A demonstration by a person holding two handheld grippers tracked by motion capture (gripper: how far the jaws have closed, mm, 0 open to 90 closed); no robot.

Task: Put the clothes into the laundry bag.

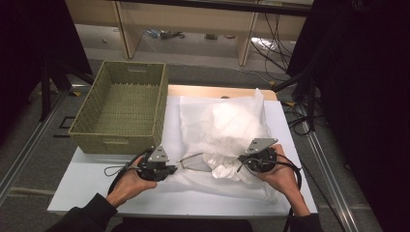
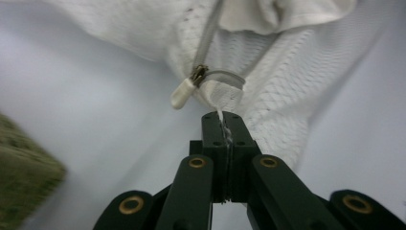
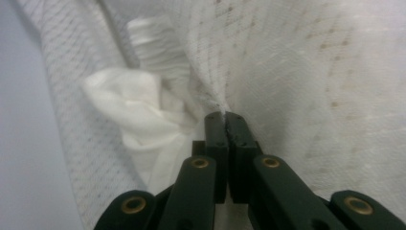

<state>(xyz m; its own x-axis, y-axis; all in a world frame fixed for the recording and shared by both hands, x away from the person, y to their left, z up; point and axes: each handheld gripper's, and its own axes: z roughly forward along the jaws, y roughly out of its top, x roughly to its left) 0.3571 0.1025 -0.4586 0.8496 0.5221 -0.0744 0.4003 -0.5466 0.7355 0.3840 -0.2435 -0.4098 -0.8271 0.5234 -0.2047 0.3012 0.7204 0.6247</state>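
Your left gripper (image 2: 225,125) has its jaws pressed together on the corner of the white mesh bag (image 1: 227,130), just beside the zipper pull (image 2: 184,93). Your right gripper (image 3: 225,119) pinches the mesh near the white cloth (image 3: 139,115), probably to hold the mouth steady. The bag lies mid-table (image 1: 87,179); the basket (image 1: 121,104) stands left, with free room in front.

Grey floor (image 1: 29,159), wooden shelving (image 1: 193,21) behind, dark curtains (image 1: 367,96) flanking.
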